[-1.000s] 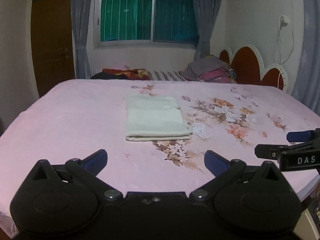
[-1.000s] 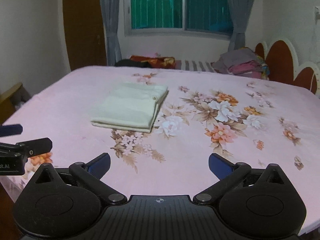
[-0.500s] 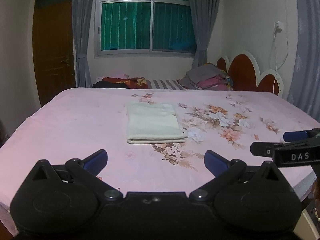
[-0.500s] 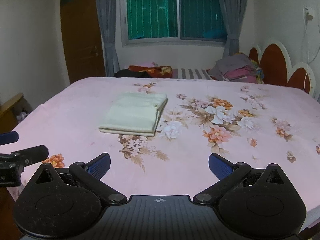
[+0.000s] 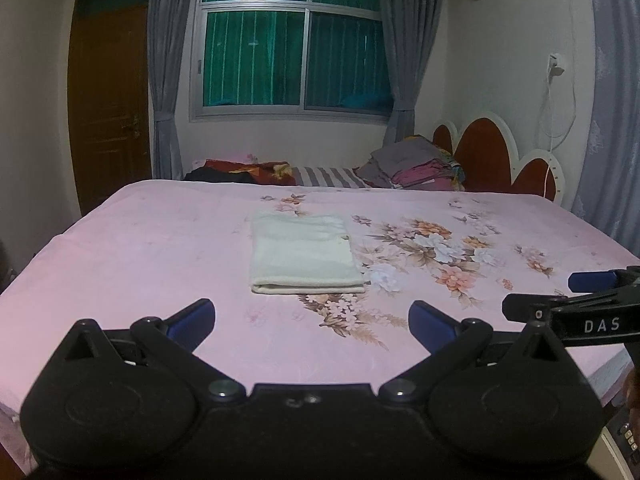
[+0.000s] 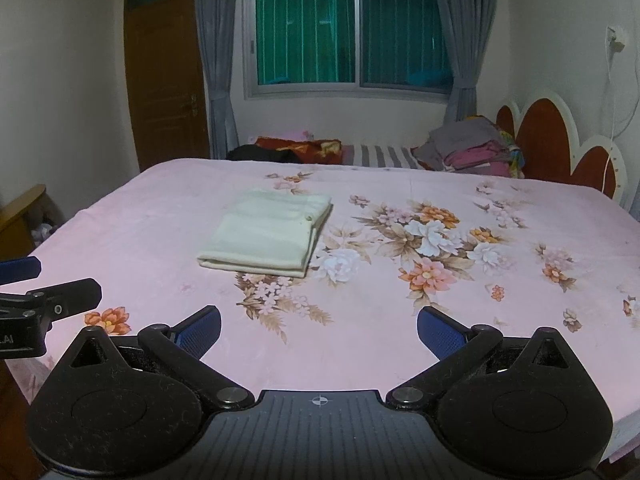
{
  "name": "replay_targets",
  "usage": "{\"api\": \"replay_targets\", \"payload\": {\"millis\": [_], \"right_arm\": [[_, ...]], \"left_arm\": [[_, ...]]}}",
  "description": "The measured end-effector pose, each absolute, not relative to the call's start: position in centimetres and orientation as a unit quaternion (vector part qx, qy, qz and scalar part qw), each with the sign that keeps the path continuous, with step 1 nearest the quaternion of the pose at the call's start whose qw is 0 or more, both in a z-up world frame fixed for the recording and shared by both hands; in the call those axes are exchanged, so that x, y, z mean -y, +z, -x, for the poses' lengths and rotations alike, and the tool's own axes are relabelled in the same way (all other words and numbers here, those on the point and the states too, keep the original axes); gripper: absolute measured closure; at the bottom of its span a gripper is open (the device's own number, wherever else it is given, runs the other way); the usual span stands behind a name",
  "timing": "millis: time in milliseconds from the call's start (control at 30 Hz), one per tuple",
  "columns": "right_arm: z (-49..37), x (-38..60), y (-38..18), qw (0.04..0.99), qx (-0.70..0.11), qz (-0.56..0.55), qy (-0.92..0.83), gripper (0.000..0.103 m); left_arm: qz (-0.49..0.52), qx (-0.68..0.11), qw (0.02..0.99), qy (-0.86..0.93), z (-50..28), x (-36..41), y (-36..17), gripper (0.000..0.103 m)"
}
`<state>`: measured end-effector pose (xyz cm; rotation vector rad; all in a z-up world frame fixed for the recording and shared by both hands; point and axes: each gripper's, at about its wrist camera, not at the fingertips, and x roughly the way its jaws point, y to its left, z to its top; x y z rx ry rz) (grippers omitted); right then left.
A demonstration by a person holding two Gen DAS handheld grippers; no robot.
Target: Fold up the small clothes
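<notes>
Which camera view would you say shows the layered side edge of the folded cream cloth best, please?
The right wrist view: the folded cream cloth shows its stacked right edge there. The left wrist view sees it nearly head-on, mostly the front fold.

folded cloth (image 6: 268, 236) on bedspread (image 6: 400, 320), right gripper (image 6: 319, 326) spread

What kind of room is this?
A home bedroom, most likely: a bed with a pink floral sheet, a scalloped headboard, a curtained window, and a folded cloth on the bed.

Dim indoor light, ceiling lamp glare mirrored in the window (image 5: 294, 54), fisheye bending, dark vignetted corners, soft focus
</notes>
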<state>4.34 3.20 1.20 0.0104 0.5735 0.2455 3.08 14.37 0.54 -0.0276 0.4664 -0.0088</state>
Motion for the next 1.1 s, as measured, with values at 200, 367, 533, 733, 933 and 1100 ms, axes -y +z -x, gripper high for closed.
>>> {"api": "replay_targets", "payload": {"millis": [200, 367, 533, 733, 933, 1100], "right_arm": [[-4.1, -3.0, 1.4, 0.952, -0.281, -0.006, 0.120, 0.000], [-4.1, -2.8, 1.7, 0.953, -0.278, -0.006, 0.121, 0.000], [-4.2, -2.6, 1.8, 0.952, -0.278, -0.006, 0.124, 0.000], [-4.4, -2.5, 1.9, 0.953, -0.277, -0.005, 0.123, 0.000], [-4.4, -2.2, 2.0, 0.953, -0.276, -0.005, 0.123, 0.000], [-4.3, -1.9, 2.0, 0.954, -0.274, -0.004, 0.125, 0.000]], "left_arm": [[0.015, -0.227, 0.974, -0.001, -2.9, -14.2, 0.5, 0.000], [0.016, -0.226, 0.974, -0.001, -2.9, -14.1, 0.6, 0.000], [0.015, -0.226, 0.974, 0.000, -3.0, -14.2, 0.6, 0.000], [0.015, -0.225, 0.974, 0.002, -2.9, -13.9, 0.7, 0.000], [0.014, -0.223, 0.975, 0.000, -2.7, -13.7, 0.7, 0.000], [0.012, -0.224, 0.975, 0.000, -2.7, -13.7, 0.7, 0.000]]}}
